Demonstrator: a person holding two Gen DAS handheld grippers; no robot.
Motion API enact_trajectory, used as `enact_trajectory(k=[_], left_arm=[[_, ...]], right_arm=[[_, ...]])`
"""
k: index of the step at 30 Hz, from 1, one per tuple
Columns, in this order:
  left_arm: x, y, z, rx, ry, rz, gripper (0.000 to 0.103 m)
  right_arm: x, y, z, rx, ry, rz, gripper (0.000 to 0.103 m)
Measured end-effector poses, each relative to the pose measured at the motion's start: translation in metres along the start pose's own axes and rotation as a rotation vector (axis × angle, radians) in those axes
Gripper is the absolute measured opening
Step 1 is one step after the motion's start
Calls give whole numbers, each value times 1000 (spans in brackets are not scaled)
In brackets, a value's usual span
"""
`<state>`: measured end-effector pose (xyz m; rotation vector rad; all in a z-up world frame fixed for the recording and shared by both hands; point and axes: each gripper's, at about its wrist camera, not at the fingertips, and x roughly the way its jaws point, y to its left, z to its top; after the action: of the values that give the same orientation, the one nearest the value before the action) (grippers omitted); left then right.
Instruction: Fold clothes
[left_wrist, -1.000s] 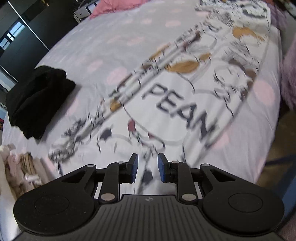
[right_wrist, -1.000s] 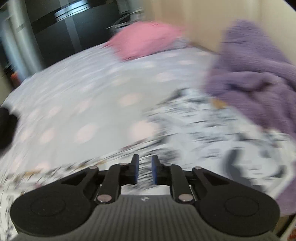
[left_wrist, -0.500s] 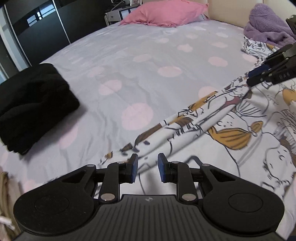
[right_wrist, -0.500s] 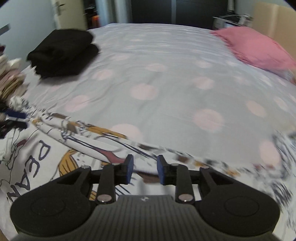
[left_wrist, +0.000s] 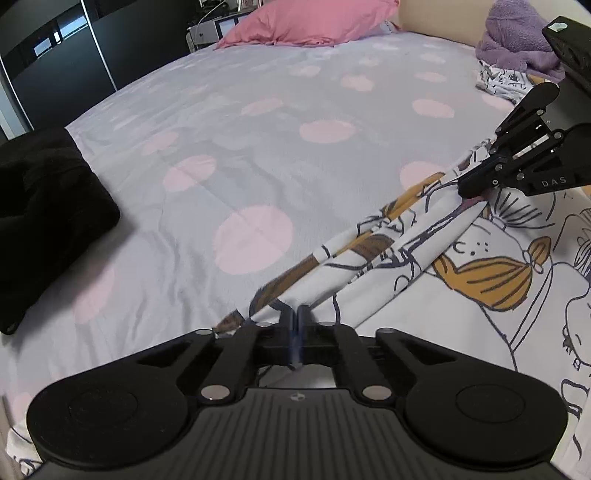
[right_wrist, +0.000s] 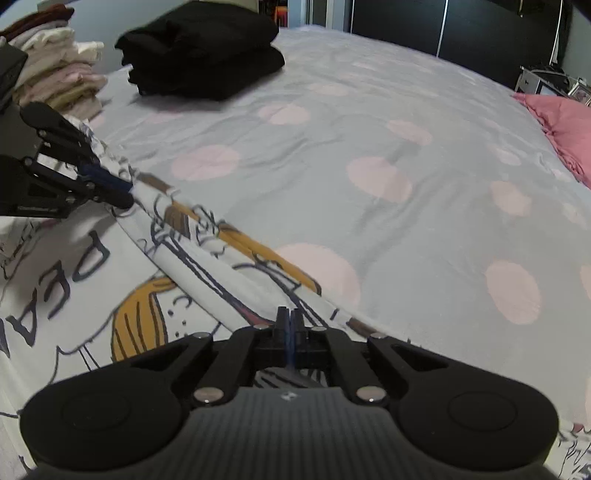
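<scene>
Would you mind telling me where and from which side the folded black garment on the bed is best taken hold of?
Probably at the thick rounded fold of the black garment that faces the middle of the bed, coming in low over the bare sheet from that side. All the layers meet there, so one pinch of the tongs should catch them together; the stack of pale clothes crowds the other side.

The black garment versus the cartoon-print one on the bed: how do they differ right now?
The black garment is plain and already folded into a thick stack; the cartoon-print garment is white with drawings and lettering, and lies spread out with one edge bunched. The black garment sits untouched near the bed's far corner; the cartoon-print garment is pinched along that edge by the left gripper and right gripper. Both rest on the dotted bedsheet.
</scene>
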<state>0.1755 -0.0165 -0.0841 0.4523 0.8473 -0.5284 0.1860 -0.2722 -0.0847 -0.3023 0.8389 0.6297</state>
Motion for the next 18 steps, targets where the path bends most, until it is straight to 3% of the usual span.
enact_trajectory(k=[6, 11, 14, 17, 18], left_arm=[[0, 16, 16, -42, -38, 33, 0], [19, 20, 21, -66, 0, 30, 0], [15, 24, 17, -108, -1, 24, 3], [-1, 30, 11, -136, -6, 49, 19], [-9, 30, 7, -131, -5, 62, 19]], right_arm=[[0, -13, 23, 50, -72, -50, 0], [16, -16, 27, 53, -35, -80, 2], [15, -17, 28, 84, -31, -79, 8], [3, -15, 31, 98, -66, -87, 35], [-1, -13, 33, 102, -74, -91, 35]])
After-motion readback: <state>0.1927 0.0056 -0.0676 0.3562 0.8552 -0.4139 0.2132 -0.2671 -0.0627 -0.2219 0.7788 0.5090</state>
